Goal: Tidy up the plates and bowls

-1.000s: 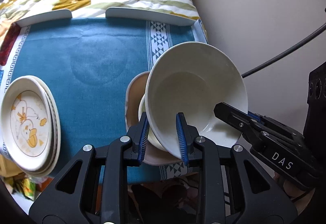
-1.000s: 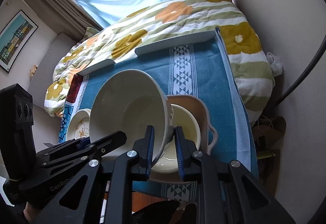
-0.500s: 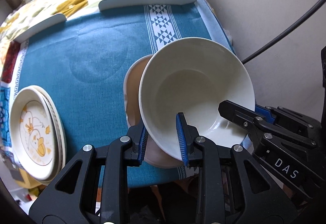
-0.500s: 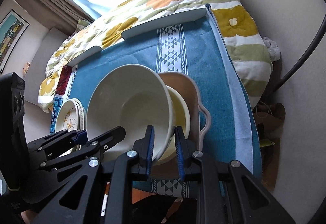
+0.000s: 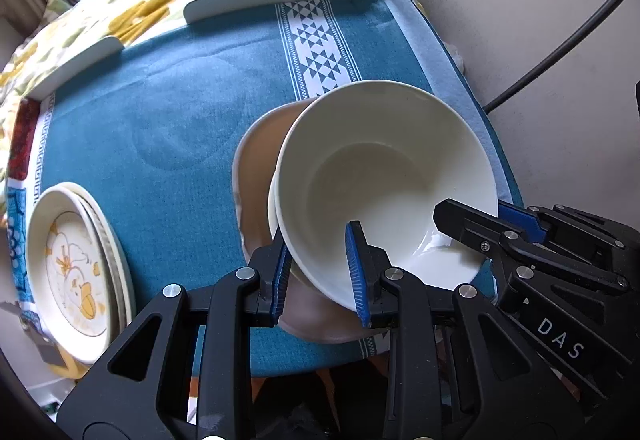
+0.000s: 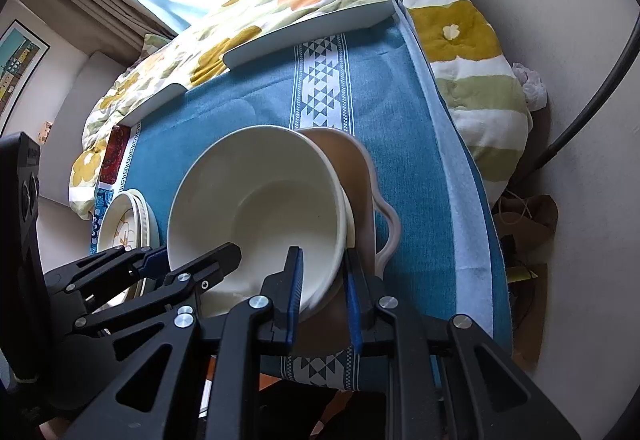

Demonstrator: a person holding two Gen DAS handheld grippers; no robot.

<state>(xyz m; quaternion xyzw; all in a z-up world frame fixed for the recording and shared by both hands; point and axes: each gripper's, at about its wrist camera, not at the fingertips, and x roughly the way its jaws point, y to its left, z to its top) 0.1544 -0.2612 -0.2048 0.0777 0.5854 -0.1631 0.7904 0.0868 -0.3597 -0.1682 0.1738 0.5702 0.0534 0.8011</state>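
Both grippers pinch the big white bowl (image 5: 384, 180) by its near rim: left gripper (image 5: 320, 272) on the left, right gripper (image 6: 322, 288) on the right, each w/ one pad inside, one outside. Bowl sits tilted in a smaller cream bowl (image 6: 350, 224) on the tan handled dish (image 6: 360, 176), near right of the blue cloth (image 5: 180, 112). Duck plates (image 5: 76, 272) already stacked near left. Nesting nearly done, release left. Can't tell if fully seated; cream bowl mostly hidden.

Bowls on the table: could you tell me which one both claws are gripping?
The large white bowl, clamped at opposite rims, nesting into the smaller cream bowl on the beige dish.
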